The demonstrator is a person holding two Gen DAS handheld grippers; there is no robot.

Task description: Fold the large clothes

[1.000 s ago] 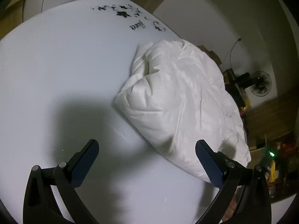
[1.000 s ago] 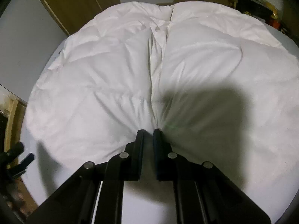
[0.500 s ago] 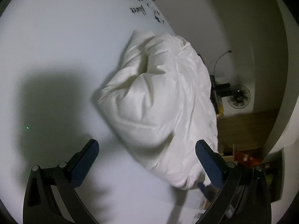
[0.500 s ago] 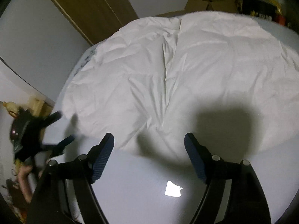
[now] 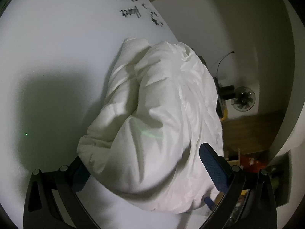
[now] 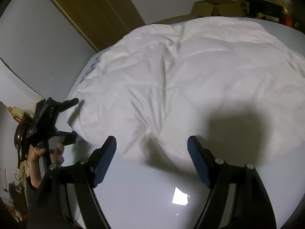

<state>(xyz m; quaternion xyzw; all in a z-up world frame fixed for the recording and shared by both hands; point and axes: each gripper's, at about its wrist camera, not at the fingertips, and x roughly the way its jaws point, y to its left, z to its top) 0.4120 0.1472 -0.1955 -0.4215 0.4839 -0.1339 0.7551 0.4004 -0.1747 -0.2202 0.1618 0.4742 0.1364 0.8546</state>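
A puffy white garment (image 5: pixel 162 118) lies bunched on the white table (image 5: pixel 47 57); it also fills the right wrist view (image 6: pixel 190 80). My left gripper (image 5: pixel 146 169) is open, its jaws on either side of the garment's near folded end, the left finger partly hidden under the fabric. In the right wrist view the left gripper (image 6: pixel 73 121) sits at the garment's left edge. My right gripper (image 6: pixel 152 162) is open and empty, just in front of the garment's near edge, above the table (image 6: pixel 143 200).
Black printed lettering (image 5: pixel 131 12) marks the table's far end. A fan (image 5: pixel 243 98) and clutter stand beyond the table's right edge. Cardboard boxes (image 6: pixel 215 7) and a wooden door (image 6: pixel 91 13) lie behind the table.
My right gripper let go of the garment, opened and drew back. My left gripper moved forward until its open jaws straddle the garment's near end.
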